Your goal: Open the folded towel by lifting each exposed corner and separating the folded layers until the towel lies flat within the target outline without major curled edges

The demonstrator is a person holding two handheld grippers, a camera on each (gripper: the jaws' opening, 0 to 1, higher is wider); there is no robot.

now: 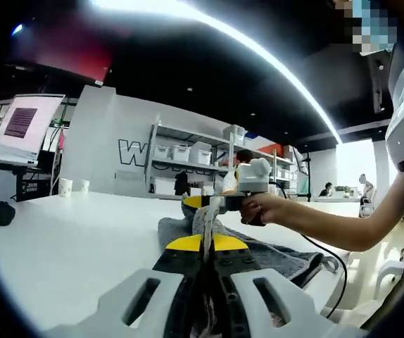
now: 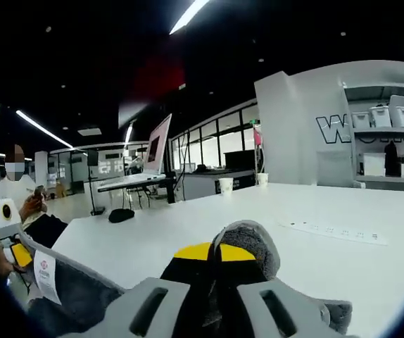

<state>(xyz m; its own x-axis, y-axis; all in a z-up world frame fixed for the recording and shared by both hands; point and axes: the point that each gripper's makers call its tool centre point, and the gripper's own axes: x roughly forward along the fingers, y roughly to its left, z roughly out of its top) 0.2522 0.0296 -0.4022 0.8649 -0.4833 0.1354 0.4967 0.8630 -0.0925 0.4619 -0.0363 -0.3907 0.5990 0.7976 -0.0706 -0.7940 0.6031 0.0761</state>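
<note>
The grey towel (image 1: 272,255) lies rumpled on the white table (image 1: 82,239). My left gripper (image 1: 206,243) is shut on an edge of it, with cloth pinched between the yellow-tipped jaws. Just beyond, a hand (image 1: 265,208) holds my right gripper (image 1: 200,203), which has a strip of towel pulled up off the table. In the right gripper view, my right gripper (image 2: 215,253) is shut on a bulging fold of the towel (image 2: 248,243). More grey cloth with a white label (image 2: 45,271) hangs at the lower left.
A laptop (image 1: 22,123) stands at the table's far left, with a black object (image 1: 1,211) and paper cups (image 1: 65,186) near it. A white power strip (image 2: 329,231) lies on the table. A black cable (image 1: 329,264) trails beside the towel. A person (image 2: 19,197) sits off the table's end.
</note>
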